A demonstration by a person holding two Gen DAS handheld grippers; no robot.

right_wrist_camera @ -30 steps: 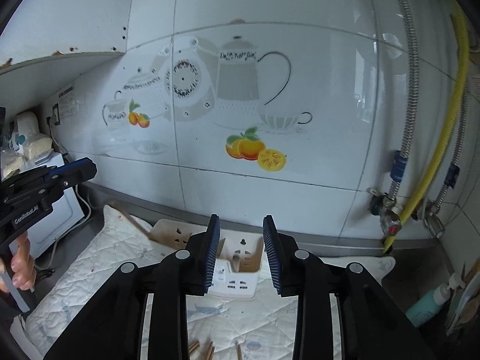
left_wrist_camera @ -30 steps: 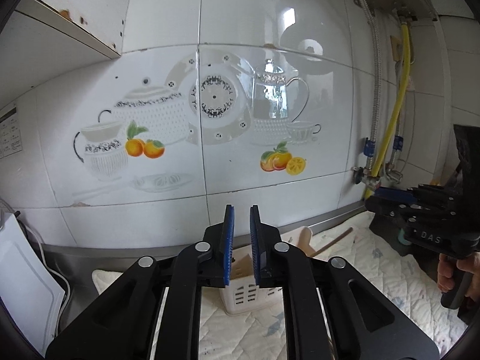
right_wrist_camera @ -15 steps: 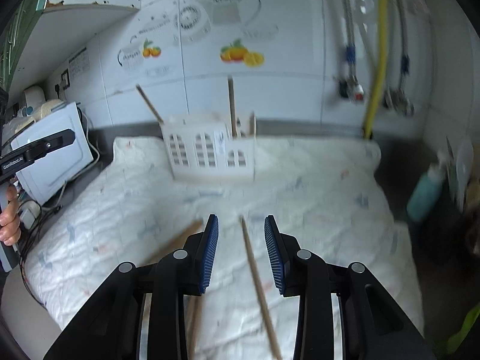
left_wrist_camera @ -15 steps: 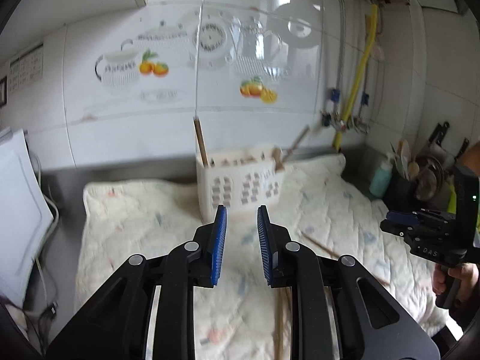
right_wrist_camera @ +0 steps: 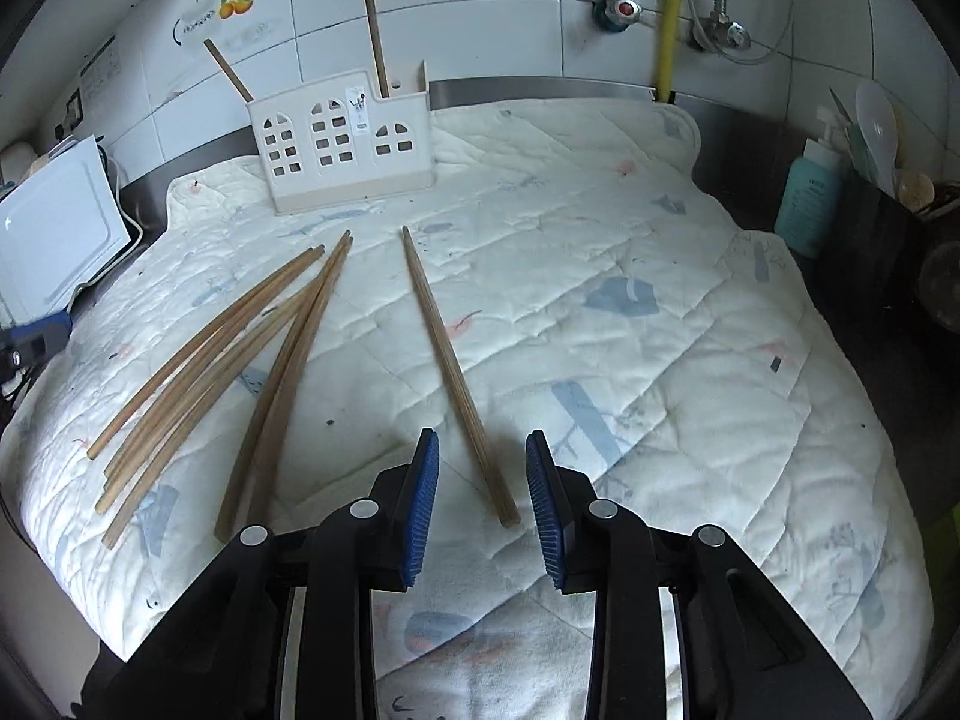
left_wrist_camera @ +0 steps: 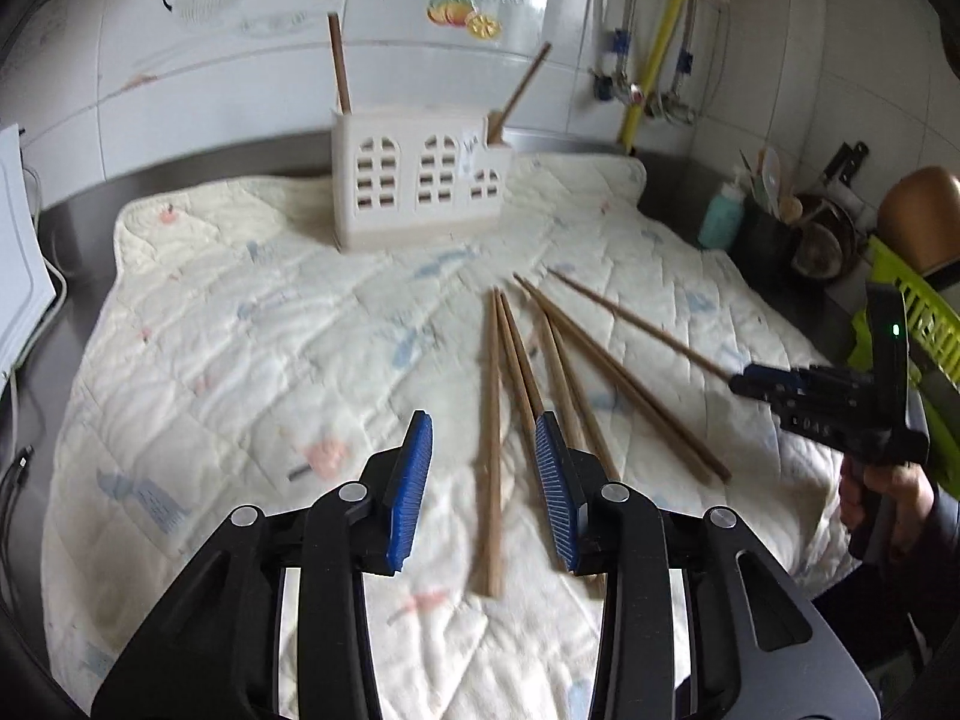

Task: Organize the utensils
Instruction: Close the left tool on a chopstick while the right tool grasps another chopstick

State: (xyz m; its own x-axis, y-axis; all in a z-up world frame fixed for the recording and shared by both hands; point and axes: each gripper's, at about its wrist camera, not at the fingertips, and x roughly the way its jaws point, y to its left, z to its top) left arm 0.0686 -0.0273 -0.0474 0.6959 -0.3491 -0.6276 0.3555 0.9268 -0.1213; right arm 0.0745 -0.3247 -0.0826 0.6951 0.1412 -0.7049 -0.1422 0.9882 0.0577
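The left gripper (left_wrist_camera: pixel 483 456) has its blue pads (left_wrist_camera: pixel 410 480) wide apart and holds nothing. One long brown chopstick (left_wrist_camera: pixel 492 438) lies on the quilt (left_wrist_camera: pixel 240 330) in the gap between them. The other loose chopsticks (left_wrist_camera: pixel 588 372) fan out just to its right, some touching each other.

The right gripper (right_wrist_camera: pixel 482 480) is also spread apart and holds nothing. A single chopstick (right_wrist_camera: pixel 453 366) lies on its own, and its near end sits in the gap between the fingers. The bunch of chopsticks (right_wrist_camera: pixel 222 354) lies well to the left.

At the back of the quilt stands a white holder (right_wrist_camera: pixel 345 144) with little windows. Two sticks (right_wrist_camera: pixel 377 39) poke up from it, one straight and one leaning.

The left picture is a bit blurry. The right gripper there (left_wrist_camera: pixel 822 402) is seen from the side, so its fingers are hard to make out
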